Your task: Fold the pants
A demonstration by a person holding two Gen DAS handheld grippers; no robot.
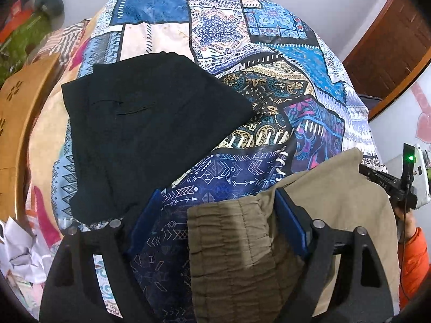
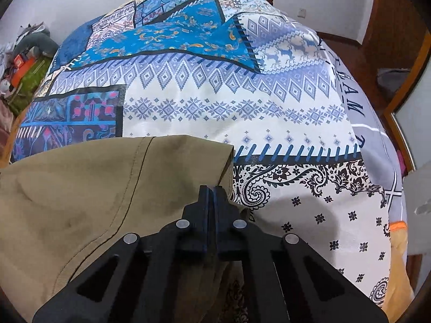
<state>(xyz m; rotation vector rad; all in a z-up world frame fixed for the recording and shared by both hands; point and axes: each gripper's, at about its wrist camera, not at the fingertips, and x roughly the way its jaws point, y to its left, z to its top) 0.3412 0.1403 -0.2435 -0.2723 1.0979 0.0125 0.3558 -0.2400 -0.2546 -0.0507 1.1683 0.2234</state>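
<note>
my right gripper (image 2: 212, 188) was clenched tight at the edge of the khaki pants (image 2: 94, 193), its pads pressed together with what looked like only a thin fold of cloth pinched between them (i could not tell how much fabric was really caught, since the blue pads hid it). my left gripper (image 1: 218, 212) stood released, jaws wide, straddling the gathered elastic waistband (image 1: 229, 242) without pressing on it. the pants lay on the patchwork bedspread (image 1: 242, 40) at the near edge of the bed, with the waistband under my left tongs and the smooth cloth under my right.

the risk i judged greatest was the right pinch slipping off once lifted, because the bite sat so close to the hem. a second was closing the left jaws on the bedspread along with the waistband, since one finger hung over bare quilt. a third was dragging the pants into the folded black garment (image 1: 150, 123) lying just beyond, which would spoil that fold.

counted: two grippers, one pair of khaki pants, one black garment, one bedspread.
</note>
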